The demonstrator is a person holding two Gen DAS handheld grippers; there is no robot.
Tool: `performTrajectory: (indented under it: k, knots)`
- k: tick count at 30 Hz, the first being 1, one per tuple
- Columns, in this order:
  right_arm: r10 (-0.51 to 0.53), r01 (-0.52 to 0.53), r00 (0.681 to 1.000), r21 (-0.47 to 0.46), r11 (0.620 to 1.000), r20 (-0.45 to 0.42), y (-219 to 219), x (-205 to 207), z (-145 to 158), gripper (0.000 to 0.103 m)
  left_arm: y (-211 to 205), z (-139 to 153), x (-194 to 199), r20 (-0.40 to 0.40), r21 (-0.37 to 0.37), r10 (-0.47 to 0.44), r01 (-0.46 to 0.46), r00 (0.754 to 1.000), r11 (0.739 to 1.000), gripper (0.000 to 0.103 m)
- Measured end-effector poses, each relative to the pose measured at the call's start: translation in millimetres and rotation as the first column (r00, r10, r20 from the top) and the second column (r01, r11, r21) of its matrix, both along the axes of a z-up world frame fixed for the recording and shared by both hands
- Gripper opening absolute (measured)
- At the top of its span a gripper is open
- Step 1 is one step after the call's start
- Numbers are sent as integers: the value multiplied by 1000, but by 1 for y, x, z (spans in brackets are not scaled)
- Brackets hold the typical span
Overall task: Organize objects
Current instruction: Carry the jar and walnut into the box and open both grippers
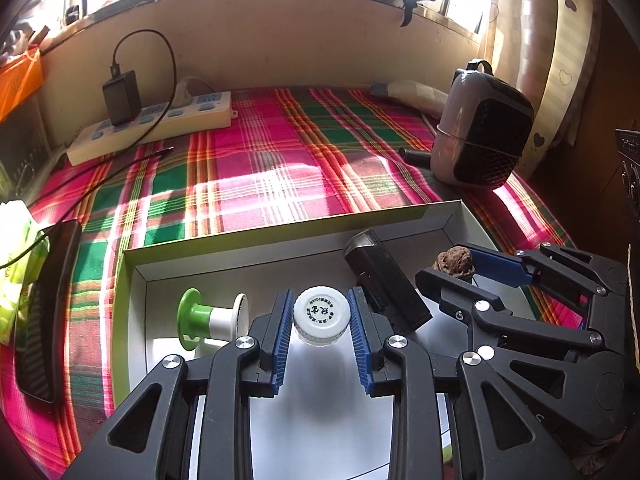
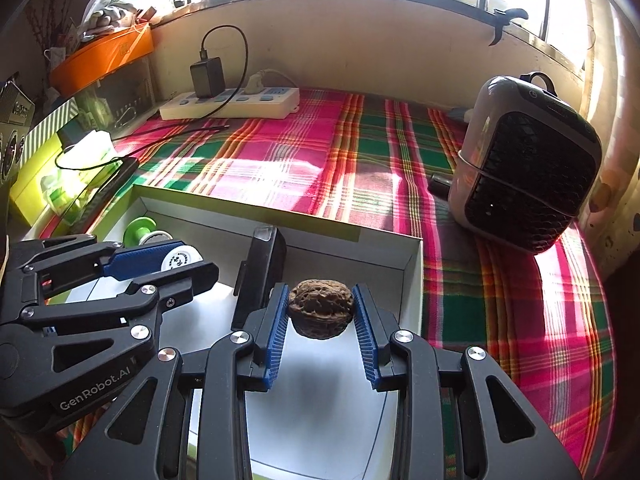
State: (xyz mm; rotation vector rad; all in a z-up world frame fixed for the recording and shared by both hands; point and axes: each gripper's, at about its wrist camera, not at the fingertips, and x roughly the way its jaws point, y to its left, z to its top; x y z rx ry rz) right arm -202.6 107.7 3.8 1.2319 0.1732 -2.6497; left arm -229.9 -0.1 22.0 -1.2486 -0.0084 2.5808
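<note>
My left gripper [image 1: 322, 322] is shut on a small bottle with a white cap [image 1: 322, 312], held above the floor of a shallow white box [image 1: 288, 254]. My right gripper [image 2: 321, 312] is shut on a brown walnut [image 2: 321, 307], held over the same box [image 2: 414, 276] near its right wall. Inside the box lie a green and white spool [image 1: 204, 318] at the left and a black rectangular device [image 1: 384, 284] in the middle. In the left wrist view the right gripper [image 1: 456, 268] with the walnut [image 1: 455, 264] appears at the right. The right wrist view shows the left gripper [image 2: 176, 262] with the bottle cap [image 2: 180, 259].
The box rests on a plaid cloth [image 1: 280, 160]. A white power strip [image 1: 160, 124] with a black charger [image 1: 120, 98] lies at the back left. A grey and black fan heater [image 1: 484, 132] stands at the back right. A dark flat object [image 1: 48, 312] and green packaging [image 1: 16, 280] lie left.
</note>
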Motion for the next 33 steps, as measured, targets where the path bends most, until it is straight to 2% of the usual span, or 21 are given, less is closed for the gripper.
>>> performTrajectory:
  k: [10,19,33]
  knots:
    - [-5,5,1000,14,1000,30,-1,-9,-11,34,4,-5,-7,9,-8,-1,1,1000,1000,26]
    - [-6,5,1000,39,999,20,-5,-11,-12,34,4,-7,-8,14,-16,5,-5,1000,1000,26]
    - [-6,5,1000,26,1000,23,-3,-10,-11,34,4,-8,-7,20,-32,13,-12,1000,999,27]
